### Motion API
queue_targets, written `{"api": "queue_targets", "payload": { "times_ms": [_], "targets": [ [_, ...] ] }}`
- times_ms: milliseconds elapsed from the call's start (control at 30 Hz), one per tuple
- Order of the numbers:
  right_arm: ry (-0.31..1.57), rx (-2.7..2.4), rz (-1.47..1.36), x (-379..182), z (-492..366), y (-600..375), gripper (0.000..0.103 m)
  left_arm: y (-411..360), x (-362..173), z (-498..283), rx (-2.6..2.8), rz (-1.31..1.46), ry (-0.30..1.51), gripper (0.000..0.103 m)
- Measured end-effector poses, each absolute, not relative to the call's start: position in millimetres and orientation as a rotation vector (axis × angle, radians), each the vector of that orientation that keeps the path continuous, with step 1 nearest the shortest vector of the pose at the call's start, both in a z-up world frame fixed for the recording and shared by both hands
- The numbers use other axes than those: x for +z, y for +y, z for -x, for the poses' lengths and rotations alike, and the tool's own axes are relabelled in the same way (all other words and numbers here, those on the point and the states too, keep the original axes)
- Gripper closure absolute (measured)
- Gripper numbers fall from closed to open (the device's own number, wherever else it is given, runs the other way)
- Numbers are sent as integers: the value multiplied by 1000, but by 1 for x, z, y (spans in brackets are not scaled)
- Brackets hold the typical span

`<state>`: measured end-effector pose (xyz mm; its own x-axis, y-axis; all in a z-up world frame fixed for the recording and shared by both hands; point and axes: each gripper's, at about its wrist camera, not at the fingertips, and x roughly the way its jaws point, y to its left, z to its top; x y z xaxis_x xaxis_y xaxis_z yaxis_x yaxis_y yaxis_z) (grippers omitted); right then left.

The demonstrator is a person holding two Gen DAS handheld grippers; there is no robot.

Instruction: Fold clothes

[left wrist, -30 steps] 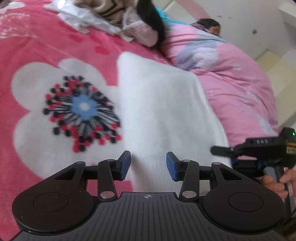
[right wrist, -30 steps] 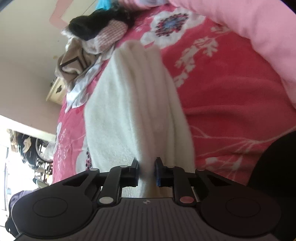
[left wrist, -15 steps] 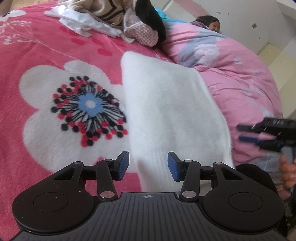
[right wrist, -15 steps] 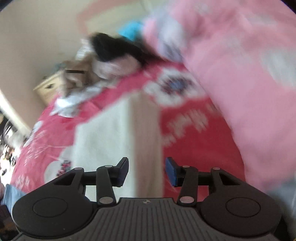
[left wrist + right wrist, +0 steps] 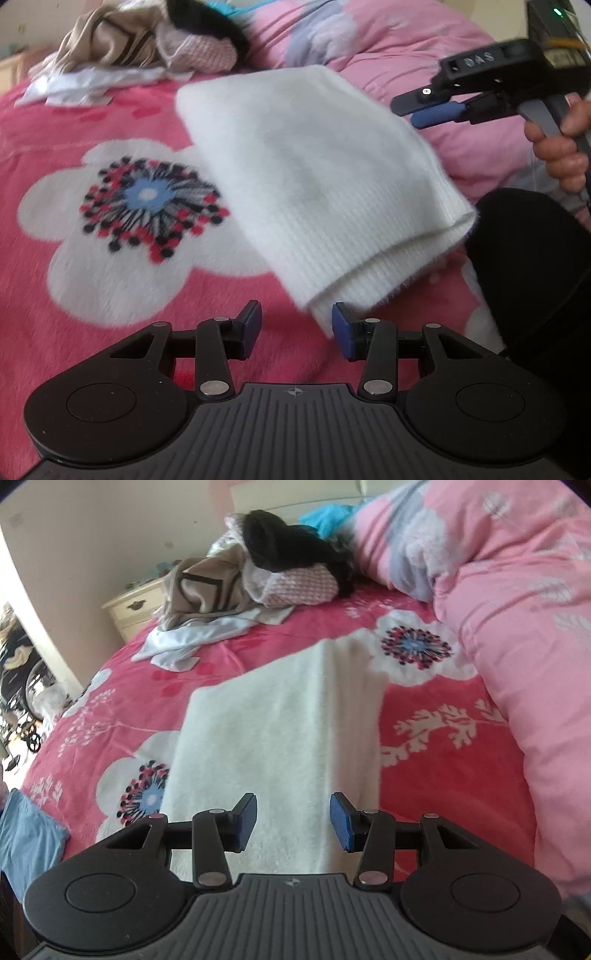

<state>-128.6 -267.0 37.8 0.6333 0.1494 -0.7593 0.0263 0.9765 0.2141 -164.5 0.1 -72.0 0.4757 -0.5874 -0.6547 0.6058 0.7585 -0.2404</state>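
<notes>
A home bedroom. A pink floral fleece bedspread (image 5: 258, 653) covers the bed. A cream wooden nightstand (image 5: 135, 609) stands at ten o'clock.

You get soft, even daylight; the brightest glare sits left of the nightstand (image 5: 135, 607). Fisheye bending curves both views' edges, and the white sweater (image 5: 314, 177) looks slightly blurred.

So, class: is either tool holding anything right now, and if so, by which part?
Nothing is held. The left tool and right tool are both open, with the folded white sweater lying free on the pink floral blanket.
</notes>
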Motion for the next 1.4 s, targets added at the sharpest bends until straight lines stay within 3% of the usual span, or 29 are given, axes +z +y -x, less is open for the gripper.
{"api": "queue_targets", "payload": {
  "times_ms": [267, 333, 433, 1100, 1200, 1333, 1400],
  "targets": [
    [867, 73, -184, 39, 119, -260, 55, -7, -69, 171, -695, -73, 644, 88],
    [847, 83, -166, 37, 112, -255, 55, -13, -71, 175, -690, -110, 617, 97],
    [835, 76, -123, 36, 98, -247, 55, -13, -69, 178, -716, -111, 612, 102],
    [872, 99, -144, 35, 107, -251, 55, 0, -66, 163, -1078, -106, 773, 103],
    [913, 303, -149, 45, 113, -243, 54, 6, -61, 157, -1074, -109, 785, 103],
    [964, 489, 39, 33, 123, -202, 55, 19, -63, 150, -1019, -28, 817, 103],
    [1042, 530, 87, 12, 123, -187, 61, 21, -66, 152, -990, 14, 842, 103]
  ]
}}
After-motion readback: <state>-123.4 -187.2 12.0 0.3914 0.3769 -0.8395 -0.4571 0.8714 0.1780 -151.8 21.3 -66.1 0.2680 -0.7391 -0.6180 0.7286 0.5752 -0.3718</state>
